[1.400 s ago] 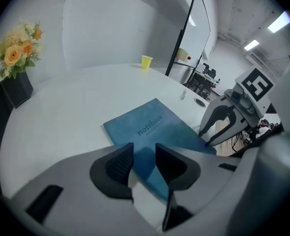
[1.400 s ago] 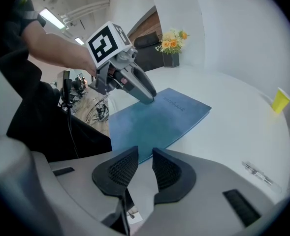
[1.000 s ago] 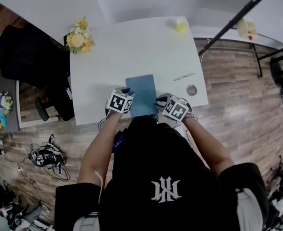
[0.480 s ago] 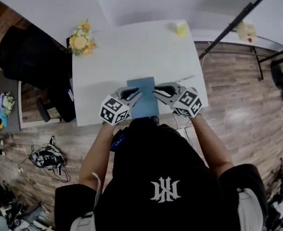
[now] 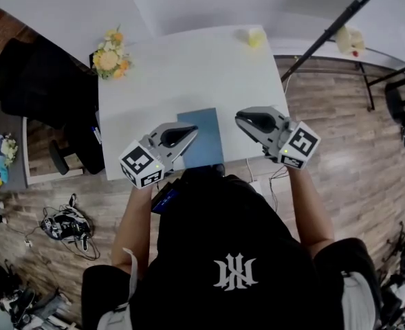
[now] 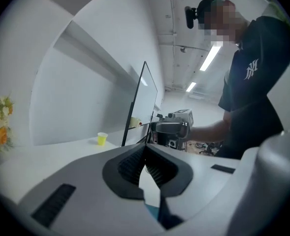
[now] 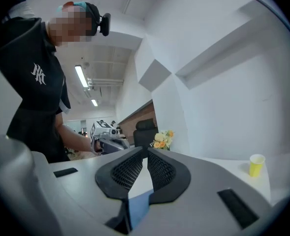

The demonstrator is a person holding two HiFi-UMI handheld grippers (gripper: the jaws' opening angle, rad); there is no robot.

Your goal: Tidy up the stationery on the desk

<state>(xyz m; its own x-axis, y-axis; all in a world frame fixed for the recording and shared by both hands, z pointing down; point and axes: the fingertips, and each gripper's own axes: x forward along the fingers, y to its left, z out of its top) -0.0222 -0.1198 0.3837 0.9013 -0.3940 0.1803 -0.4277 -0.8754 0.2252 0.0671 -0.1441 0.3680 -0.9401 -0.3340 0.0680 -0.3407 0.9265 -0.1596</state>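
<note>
- Left gripper (image 5: 188,132): held in the air over the left edge of the blue book (image 5: 205,139), angled in across it. Jaws just closed, pads pressed together at the tips, nothing between them. Marker cube at the back end, out past the book's near-left corner.
- Bunch of flowers (image 5: 109,52): yellow and orange, well to the far left of the book, at the far-left corner of the white desk (image 5: 188,67).
- Blue book: lying flat on the desk at the near edge, straight ahead of the person, between the two grippers. Touched by neither. Seen as a blue sliver under the jaws in both gripper views.
- Right gripper (image 5: 241,118): held in the air just right of the book's far-right corner, nose turned toward the book and facing the left gripper. Jaws just drawn in, pads meeting at the tips with only a thin slit lower down, nothing pinched. Marker cube trailing out to the right, past the desk's edge.
- Yellow cup (image 5: 256,38): upright, well beyond the book and to its right, near the desk's far-right corner.
- Black pole (image 5: 340,26): slanting across the floor side, far right of the book, off the desk.
</note>
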